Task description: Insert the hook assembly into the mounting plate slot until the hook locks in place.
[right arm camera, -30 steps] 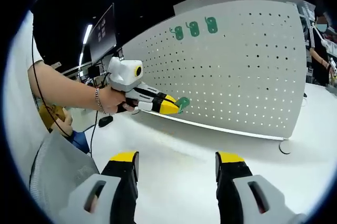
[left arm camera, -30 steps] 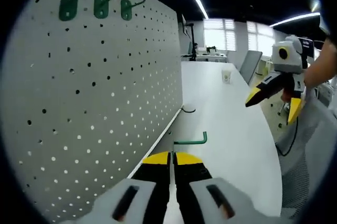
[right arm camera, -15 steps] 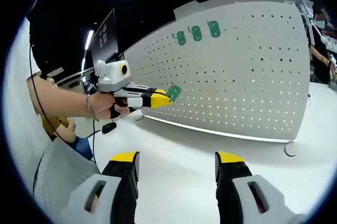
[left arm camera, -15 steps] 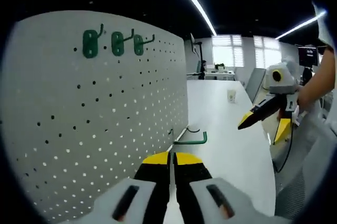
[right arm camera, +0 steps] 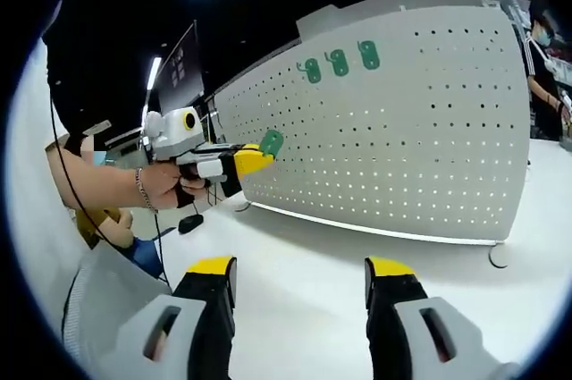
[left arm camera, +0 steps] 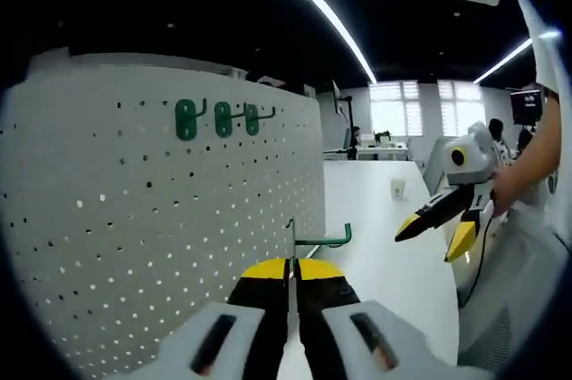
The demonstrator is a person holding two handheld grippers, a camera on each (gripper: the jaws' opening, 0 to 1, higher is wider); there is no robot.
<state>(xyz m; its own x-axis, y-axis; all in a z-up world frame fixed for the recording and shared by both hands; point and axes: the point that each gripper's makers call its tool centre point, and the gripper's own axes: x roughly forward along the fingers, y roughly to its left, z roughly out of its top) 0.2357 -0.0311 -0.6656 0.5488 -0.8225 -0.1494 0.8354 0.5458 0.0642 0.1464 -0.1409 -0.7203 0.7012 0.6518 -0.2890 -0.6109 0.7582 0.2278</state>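
Observation:
My left gripper (left arm camera: pixel 290 266) is shut on a green hook assembly (left arm camera: pixel 320 239), its wire arm sticking out to the right. It is held in the air in front of the white pegboard mounting plate (left arm camera: pixel 134 246). Three green hooks (left arm camera: pixel 222 118) hang in a row near the plate's top. In the right gripper view the left gripper (right arm camera: pixel 253 158) holds the green hook (right arm camera: pixel 271 142) a little in front of the pegboard (right arm camera: pixel 429 130), below and left of the three mounted hooks (right arm camera: pixel 338 62). My right gripper (right arm camera: pixel 299 277) stands open and empty over the white table; it also appears as the right gripper (left arm camera: pixel 433 219).
The white table (right arm camera: pixel 322 273) runs along the pegboard's base. A small cup (left arm camera: pixel 398 188) stands far down the table. A person's hand and arm (right arm camera: pixel 98 179) hold the left gripper. A mouse (right arm camera: pixel 189 222) lies at the table's end. Another person (right arm camera: pixel 541 76) stands at the right.
My left gripper has risen with the green hook, moving up along the pegboard toward the row of mounted hooks. The right gripper stays open and nearly still.

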